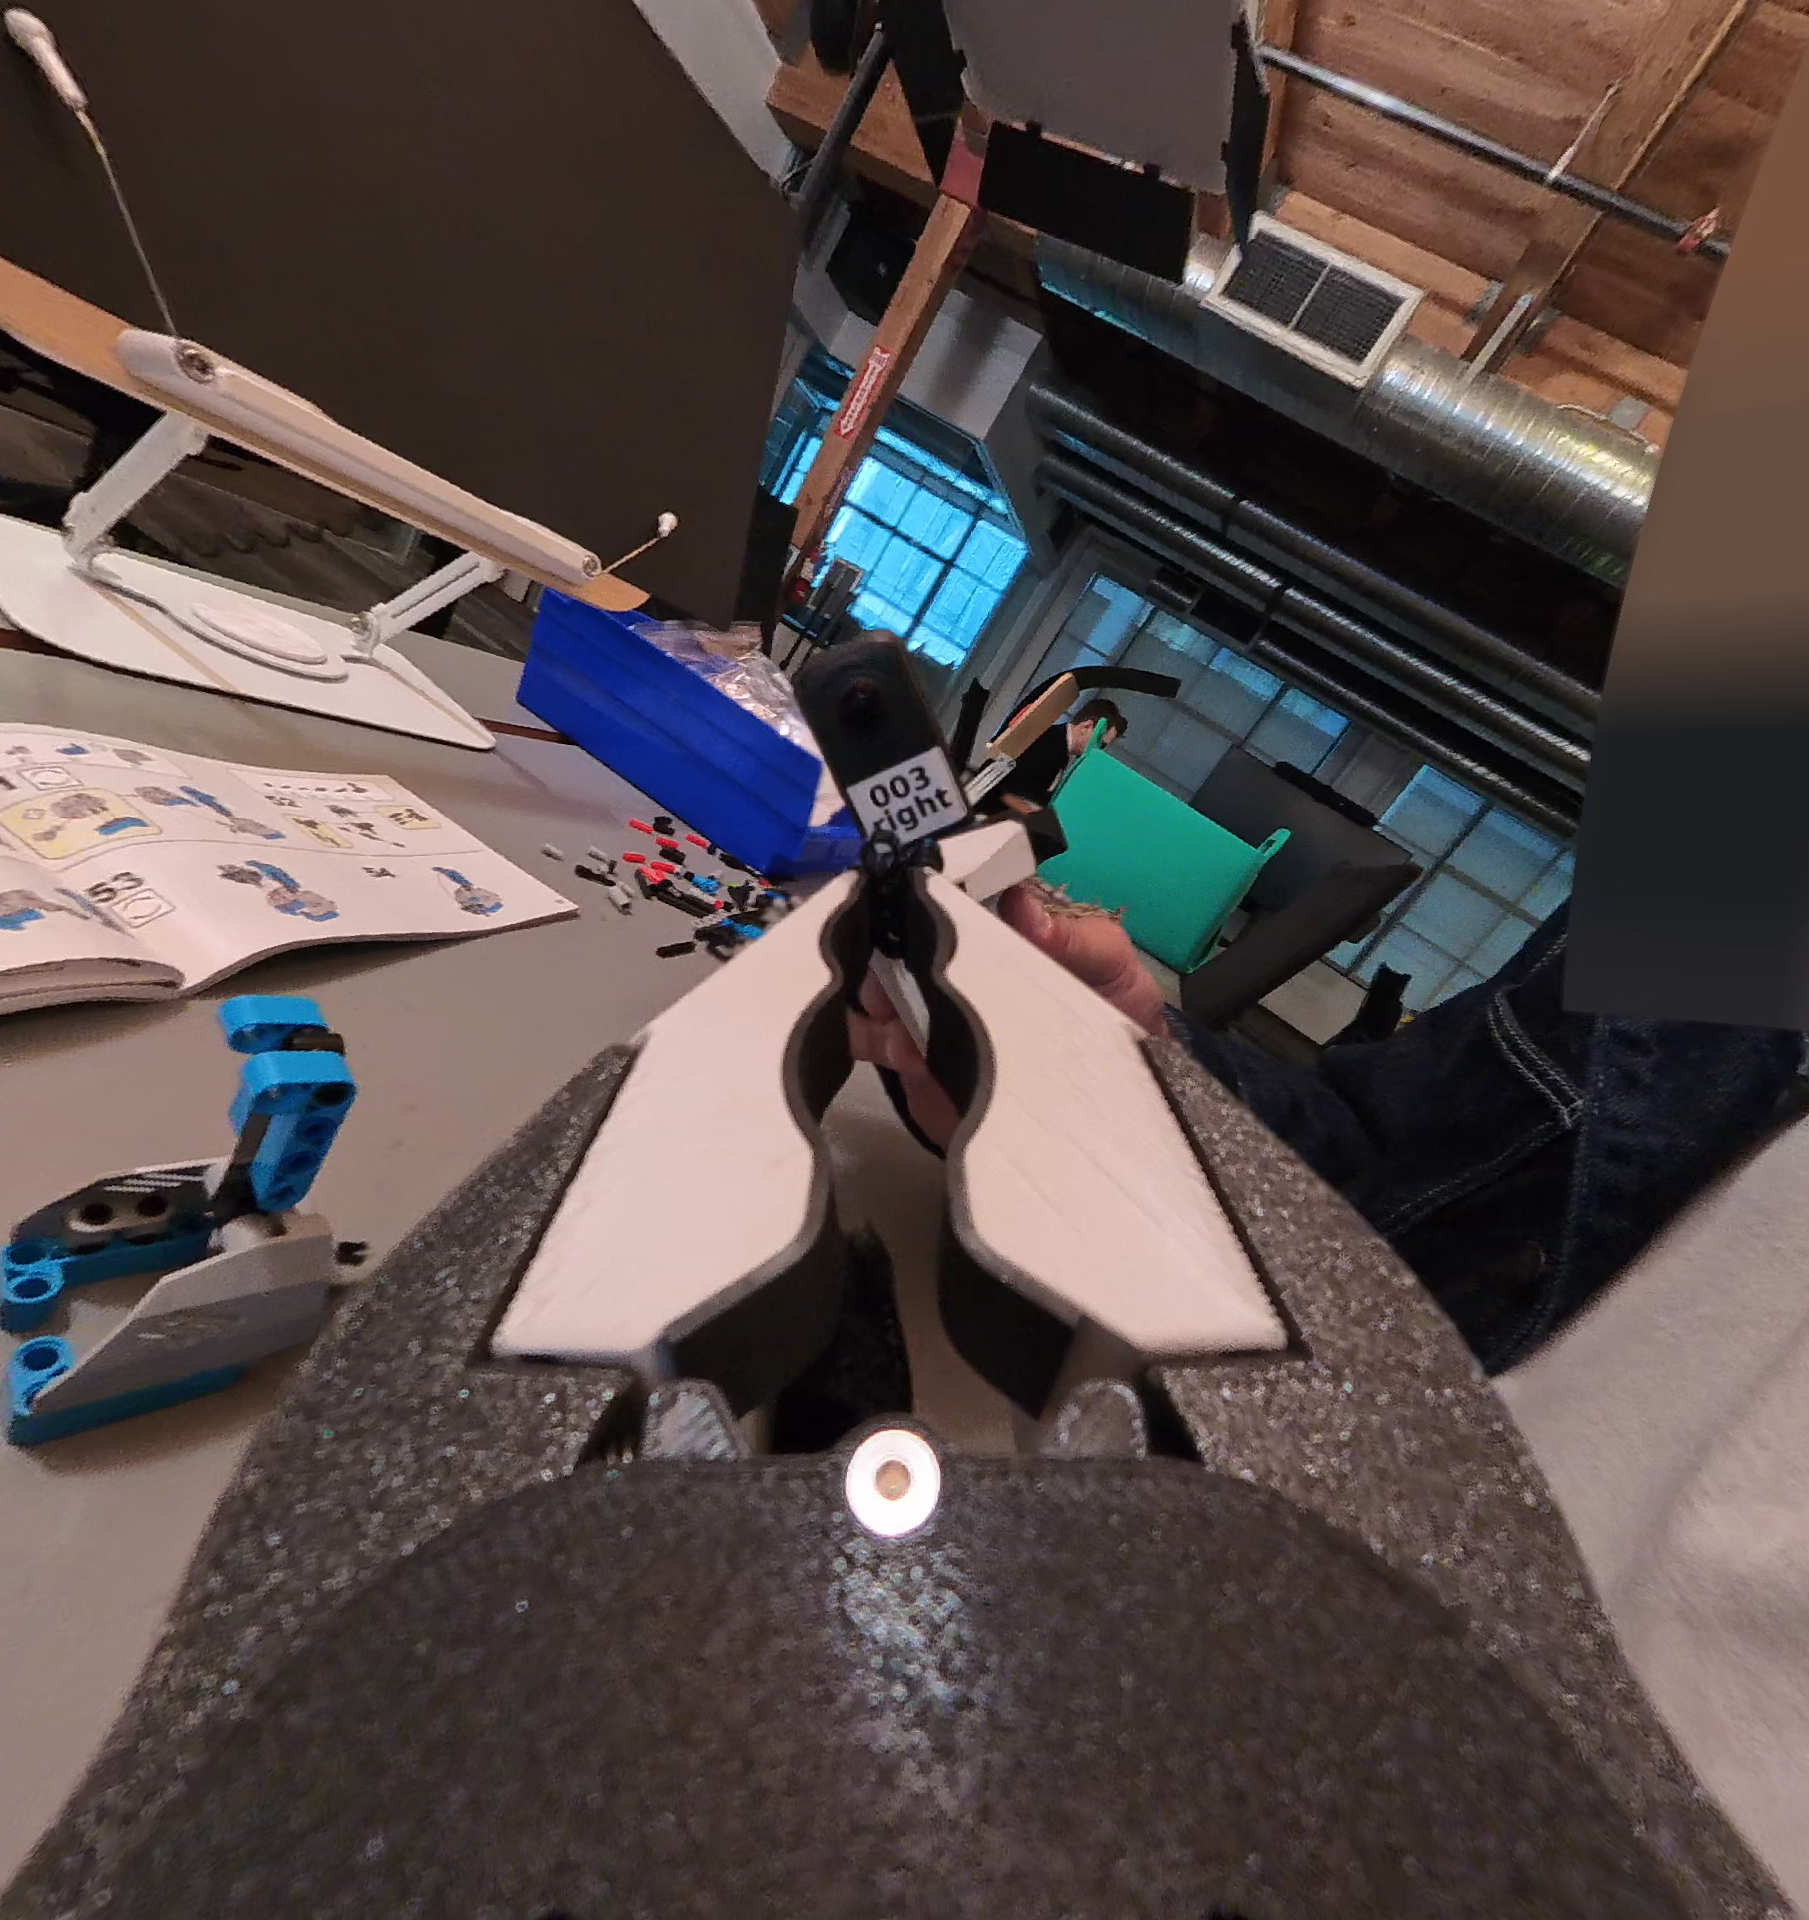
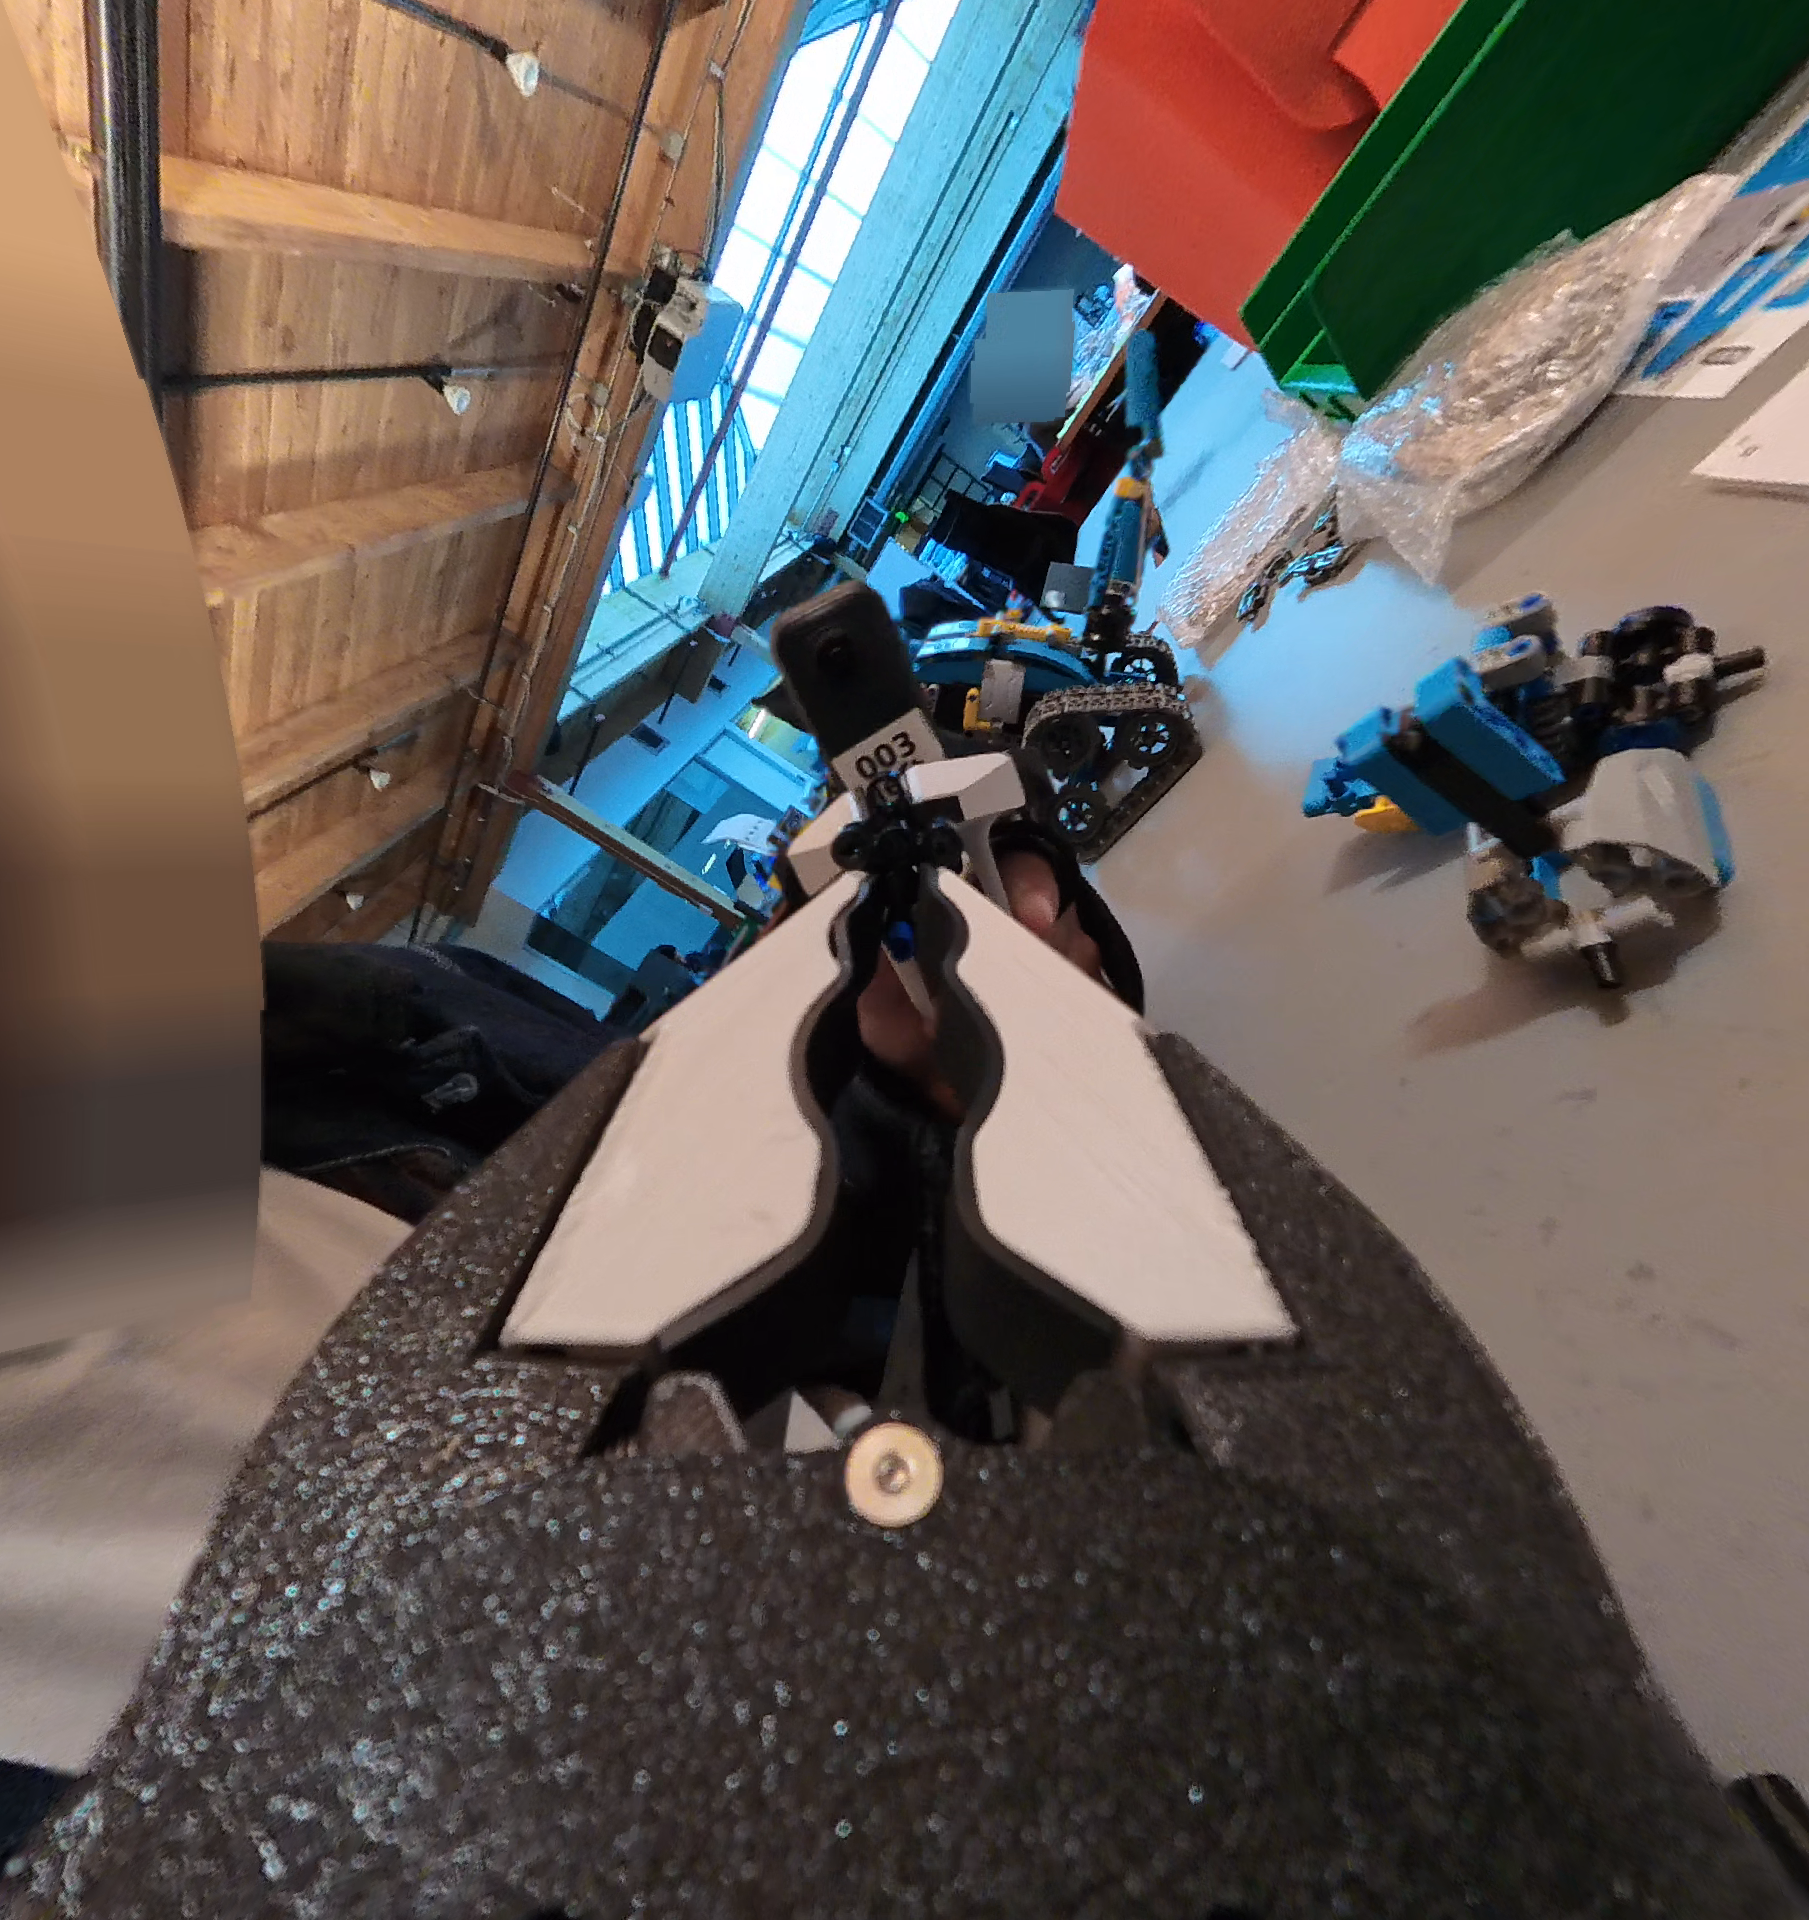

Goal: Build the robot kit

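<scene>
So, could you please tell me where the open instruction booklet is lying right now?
In the left wrist view the instruction booklet lies open on the grey table, left of the left gripper, between the white stand and the blue-grey brick assembly.

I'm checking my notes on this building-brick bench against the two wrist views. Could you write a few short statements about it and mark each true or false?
1. The left gripper is shut on a small black brick piece. True.
2. The instruction booklet lies closed. False: it lies open on the grey table.
3. The blue bin stands behind the scattered small parts. True.
4. The tracked brick vehicle is red. False: it is blue and black.
5. The right gripper is wide open. False: its fingertips pinch the same small black piece.
</scene>
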The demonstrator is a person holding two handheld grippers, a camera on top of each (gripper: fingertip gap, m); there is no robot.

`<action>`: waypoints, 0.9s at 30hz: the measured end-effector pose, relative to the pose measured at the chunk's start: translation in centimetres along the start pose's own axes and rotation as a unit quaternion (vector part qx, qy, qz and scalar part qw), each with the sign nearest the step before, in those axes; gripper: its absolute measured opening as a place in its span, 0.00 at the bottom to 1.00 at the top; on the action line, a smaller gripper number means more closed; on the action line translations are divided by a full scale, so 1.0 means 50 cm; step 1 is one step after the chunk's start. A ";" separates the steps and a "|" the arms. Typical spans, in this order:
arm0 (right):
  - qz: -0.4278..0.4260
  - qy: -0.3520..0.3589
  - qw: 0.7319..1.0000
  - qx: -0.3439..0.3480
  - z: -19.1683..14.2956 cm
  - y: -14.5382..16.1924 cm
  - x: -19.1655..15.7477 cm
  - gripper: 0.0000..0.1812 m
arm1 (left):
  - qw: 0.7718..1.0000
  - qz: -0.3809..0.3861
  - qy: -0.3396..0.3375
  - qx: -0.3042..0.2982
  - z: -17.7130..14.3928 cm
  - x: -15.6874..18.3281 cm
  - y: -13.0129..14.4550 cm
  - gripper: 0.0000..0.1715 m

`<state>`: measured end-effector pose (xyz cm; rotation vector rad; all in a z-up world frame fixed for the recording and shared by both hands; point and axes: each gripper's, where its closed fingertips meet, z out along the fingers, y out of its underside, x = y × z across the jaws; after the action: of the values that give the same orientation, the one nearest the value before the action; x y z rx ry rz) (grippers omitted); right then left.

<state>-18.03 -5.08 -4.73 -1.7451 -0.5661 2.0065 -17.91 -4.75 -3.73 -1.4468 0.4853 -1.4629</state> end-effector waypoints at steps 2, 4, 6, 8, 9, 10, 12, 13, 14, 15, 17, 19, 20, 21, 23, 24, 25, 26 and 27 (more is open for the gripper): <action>-0.029 0.011 0.999 -0.015 -0.001 0.004 -0.004 0.03 | 1.000 -0.007 0.009 -0.001 0.000 0.004 0.002 0.04; -0.036 0.004 0.999 -0.017 -0.003 0.005 -0.009 0.03 | 1.000 -0.009 0.016 -0.002 0.002 0.009 0.002 0.04; -0.045 0.003 0.999 -0.022 -0.006 0.006 -0.010 0.03 | 1.000 -0.008 0.019 -0.010 0.002 0.011 0.004 0.04; -0.058 0.003 0.998 -0.033 -0.008 0.009 -0.011 0.03 | 1.000 -0.002 0.022 -0.019 0.002 0.014 0.008 0.04; -0.057 0.000 0.998 -0.031 -0.010 0.007 -0.012 0.03 | 1.000 0.003 0.021 -0.021 0.003 0.015 0.008 0.04; -0.051 -0.005 0.998 -0.031 -0.010 0.009 -0.012 0.03 | 0.999 0.001 0.024 -0.023 0.002 0.015 0.009 0.04; -0.040 -0.014 0.999 -0.032 -0.011 0.011 -0.011 0.03 | 0.999 -0.011 0.033 -0.029 0.001 0.016 0.011 0.04; -0.040 -0.017 0.999 -0.033 -0.011 0.011 -0.012 0.03 | 0.999 -0.010 0.037 -0.031 0.001 0.018 0.011 0.04; -0.041 -0.019 0.998 -0.037 -0.012 0.011 -0.013 0.04 | 0.999 -0.005 0.040 -0.032 0.001 0.021 0.012 0.04; -0.044 -0.017 0.998 -0.041 -0.013 0.012 -0.013 0.03 | 0.999 -0.001 0.043 -0.034 0.002 0.024 0.014 0.04; -0.053 -0.003 0.998 -0.046 -0.016 0.012 -0.005 0.03 | 0.999 0.004 0.035 -0.041 0.005 0.021 0.019 0.04; -0.072 0.017 0.996 -0.054 -0.025 0.010 0.004 0.03 | 0.998 0.010 0.027 -0.049 0.006 0.017 0.024 0.04; -0.098 0.049 0.992 -0.071 -0.038 0.009 0.018 0.03 | 0.998 0.024 0.012 -0.062 0.007 0.010 0.032 0.04; -0.144 0.115 0.977 -0.104 -0.063 0.008 0.051 0.03 | 0.995 0.052 -0.013 -0.089 0.008 -0.003 0.048 0.04; -0.237 0.278 0.907 -0.211 -0.152 0.015 0.135 0.04 | 0.966 0.144 -0.073 -0.201 0.005 -0.041 0.115 0.04; -0.261 0.332 0.869 -0.260 -0.196 0.023 0.161 0.04 | 0.937 0.192 -0.103 -0.273 -0.005 -0.066 0.157 0.04; -0.272 0.369 0.834 -0.305 -0.234 0.035 0.177 0.04 | 0.904 0.226 -0.128 -0.340 -0.018 -0.091 0.194 0.04; -0.280 0.398 0.806 -0.336 -0.263 0.043 0.190 0.04 | 0.878 0.240 -0.137 -0.391 -0.030 -0.106 0.224 0.04; -0.284 0.415 0.791 -0.350 -0.281 0.049 0.197 0.04 | 0.865 0.238 -0.136 -0.420 -0.034 -0.109 0.244 0.04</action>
<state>-5.46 -1.18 -15.97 -2.2256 -1.3835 0.4919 -16.22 -6.16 -17.00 -1.9626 1.3018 -0.6216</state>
